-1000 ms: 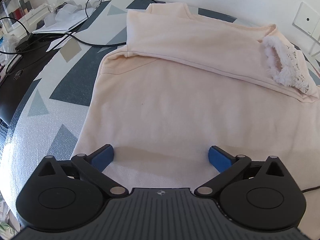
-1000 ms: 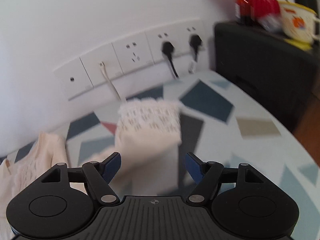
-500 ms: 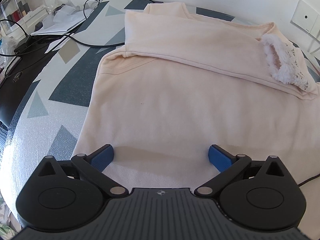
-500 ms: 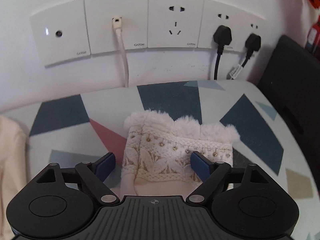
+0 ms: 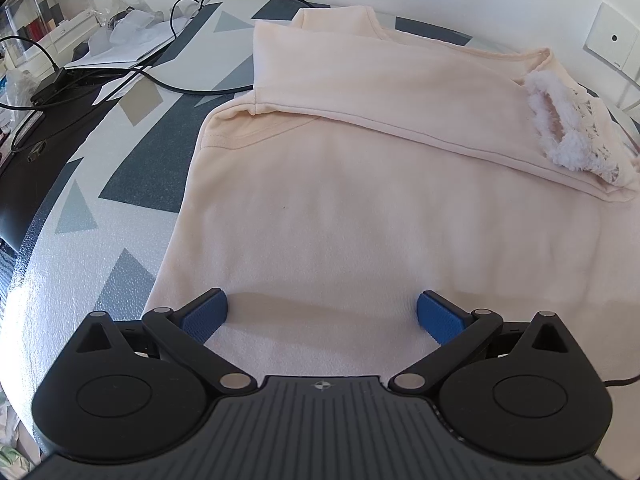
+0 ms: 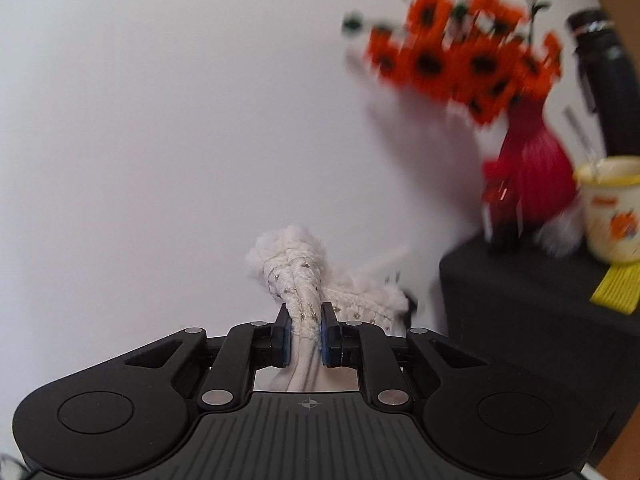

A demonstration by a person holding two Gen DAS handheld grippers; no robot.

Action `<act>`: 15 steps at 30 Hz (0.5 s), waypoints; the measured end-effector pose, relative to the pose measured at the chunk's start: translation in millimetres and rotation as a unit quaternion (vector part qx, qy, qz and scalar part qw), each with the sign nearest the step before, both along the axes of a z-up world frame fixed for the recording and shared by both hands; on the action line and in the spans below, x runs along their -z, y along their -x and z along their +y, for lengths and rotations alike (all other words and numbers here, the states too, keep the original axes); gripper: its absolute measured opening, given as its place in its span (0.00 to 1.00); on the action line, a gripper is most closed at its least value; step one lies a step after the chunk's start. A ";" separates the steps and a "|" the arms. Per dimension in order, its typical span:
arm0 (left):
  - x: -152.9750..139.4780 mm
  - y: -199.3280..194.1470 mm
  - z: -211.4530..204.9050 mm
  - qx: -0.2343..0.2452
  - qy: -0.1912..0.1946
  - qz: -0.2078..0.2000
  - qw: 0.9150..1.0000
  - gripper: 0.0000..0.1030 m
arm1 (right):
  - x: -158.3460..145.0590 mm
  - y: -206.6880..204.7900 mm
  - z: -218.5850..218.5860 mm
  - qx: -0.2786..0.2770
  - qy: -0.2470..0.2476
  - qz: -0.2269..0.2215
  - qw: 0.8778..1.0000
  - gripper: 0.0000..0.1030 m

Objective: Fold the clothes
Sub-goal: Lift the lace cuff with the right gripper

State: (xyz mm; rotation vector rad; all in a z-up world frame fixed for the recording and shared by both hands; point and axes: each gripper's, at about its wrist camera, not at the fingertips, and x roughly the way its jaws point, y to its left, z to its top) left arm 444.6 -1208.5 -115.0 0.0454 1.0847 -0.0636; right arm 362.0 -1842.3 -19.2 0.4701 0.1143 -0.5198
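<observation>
- The left gripper (image 5: 322, 314) is spread wide, grasping nothing, its blue pads (image 5: 204, 314) poised over the near hem of the pale peach sweater (image 5: 360, 200).
- The sweater lies flat on the patterned table cover (image 5: 80, 208), one sleeve (image 5: 400, 92) folded across its upper part, with that sleeve's fluffy white lace cuff (image 5: 560, 128) at the sweater's right edge.
- Black cables (image 5: 176, 84) and loose papers (image 5: 116, 50) lie on the cover to the left of the sweater; a white wall plate (image 5: 612, 38) sits on the wall behind its right corner.
- The right gripper (image 6: 306, 332) is clenched on the other fluffy white cuff (image 6: 296, 276), lifted in front of the white wall.
- To the right of that cuff, blurred, a red vase (image 6: 532, 176) of orange flowers (image 6: 460, 56), a cream mug (image 6: 612, 208) and a dark bottle (image 6: 608, 80) stand on a black cabinet (image 6: 532, 304).
</observation>
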 end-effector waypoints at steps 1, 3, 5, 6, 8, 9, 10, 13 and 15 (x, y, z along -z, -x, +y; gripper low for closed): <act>-0.1 -0.1 0.1 0.000 0.000 0.000 1.000 1.00 | -7.3 11.5 0.3 0.005 0.005 -0.018 1.000 0.12; -0.3 -0.4 0.2 0.000 0.000 0.001 1.000 1.00 | -17.5 30.9 1.3 0.013 0.020 -0.043 0.999 0.11; -0.3 -0.5 0.7 0.001 0.000 0.002 1.000 1.00 | -25.3 48.6 2.6 0.023 0.040 -0.062 0.997 0.11; -0.3 -0.3 0.8 0.001 0.000 0.001 1.000 1.00 | -26.8 53.4 2.2 0.028 0.052 -0.065 0.996 0.11; 0.0 0.2 1.0 0.001 0.000 0.000 1.000 1.00 | -25.7 60.1 -4.6 0.034 0.055 -0.057 0.996 0.11; 0.1 0.5 1.0 0.002 0.000 -0.001 1.000 1.00 | -24.6 63.1 -8.0 0.036 0.056 -0.052 0.996 0.12; 0.2 1.0 1.0 0.002 0.000 -0.002 1.000 1.00 | -19.0 61.6 -11.6 0.027 0.047 -0.041 0.998 0.12; 0.6 1.9 0.9 0.002 0.000 -0.004 1.000 1.00 | 4.4 45.9 -15.8 -0.029 0.015 0.031 0.999 0.13; 0.9 1.8 0.7 0.002 0.000 -0.005 1.000 1.00 | 22.3 36.9 -7.7 -0.053 0.017 0.083 0.995 0.13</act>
